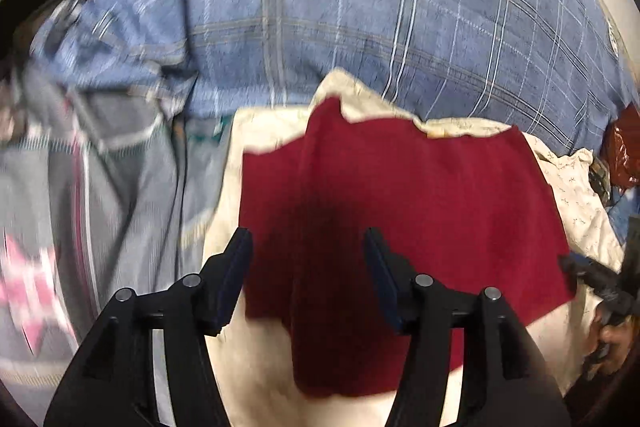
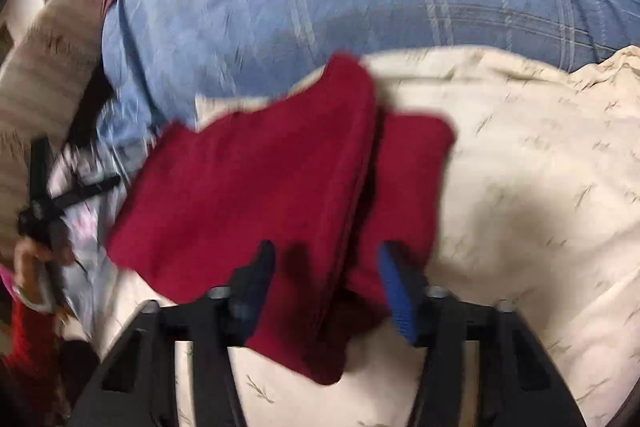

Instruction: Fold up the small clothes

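Note:
A dark red cloth lies folded on a cream patterned fabric. My left gripper hovers over the cloth's near left part, jaws apart, nothing pressed between the pads. In the right wrist view the same red cloth shows a thick folded ridge running toward the camera. My right gripper stands astride that ridge with its blue pads apart; the cloth lies between them, not pinched. The view is blurred.
A blue plaid bedcover fills the far side. Grey clothes with a pink print are heaped at the left. A hand holding the other gripper shows at the left edge, below a beige sleeve.

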Motion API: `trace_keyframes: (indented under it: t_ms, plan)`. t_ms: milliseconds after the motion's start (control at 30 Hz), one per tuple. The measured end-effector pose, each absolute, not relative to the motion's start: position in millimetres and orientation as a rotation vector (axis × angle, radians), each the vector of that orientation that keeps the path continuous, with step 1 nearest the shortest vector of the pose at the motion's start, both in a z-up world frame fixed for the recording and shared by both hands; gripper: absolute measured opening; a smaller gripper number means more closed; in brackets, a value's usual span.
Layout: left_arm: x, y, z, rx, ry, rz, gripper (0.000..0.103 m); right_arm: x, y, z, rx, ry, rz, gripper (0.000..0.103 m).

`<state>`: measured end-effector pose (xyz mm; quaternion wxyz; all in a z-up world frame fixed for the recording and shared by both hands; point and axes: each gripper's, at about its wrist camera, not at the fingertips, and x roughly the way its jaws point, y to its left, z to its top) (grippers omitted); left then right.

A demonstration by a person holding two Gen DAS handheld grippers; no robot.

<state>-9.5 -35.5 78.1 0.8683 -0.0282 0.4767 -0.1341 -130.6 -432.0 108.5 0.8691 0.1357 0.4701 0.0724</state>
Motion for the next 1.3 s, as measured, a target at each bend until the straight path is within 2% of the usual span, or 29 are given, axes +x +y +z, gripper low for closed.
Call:
trace_keyframes:
  t_ms: [33,167,300,400,500,567,767,967,1300]
  plan:
    - [-14,-32,73,-0.082,1.009,-0.267,0.056,-133,-426,106,0.246,0.981,0.156,0.006]
    - [-34,-25,56,-0.150,1.045,-0.201,0.057,-156,-430,132,0.223,0.903,0.147,0.005]
    - [-38,-22,32,-0.198,1.070,-0.168,0.063,-152,-433,103,0.218,1.009,0.096,0.005]
    - [-44,-17,31,-0.213,1.068,-0.172,0.063,-152,-420,123,0.159,0.981,0.064,0.010]
    - [-50,-3,37,-0.222,1.040,-0.162,0.063,-152,-407,153,0.086,0.922,0.006,0.023]
    - [-53,8,39,-0.244,1.042,-0.181,0.063,-145,-388,168,0.064,0.883,0.051,0.040]
    - [-74,3,44,-0.210,1.026,-0.296,0.063,-92,-319,159,0.212,0.907,0.372,0.040]
    - [-65,-5,23,-0.160,1.086,-0.288,0.065,-9,-229,135,0.098,0.925,0.442,0.037]
    - [-55,-1,16,-0.149,1.089,-0.270,0.066,83,-180,75,0.085,1.038,0.366,0.035]
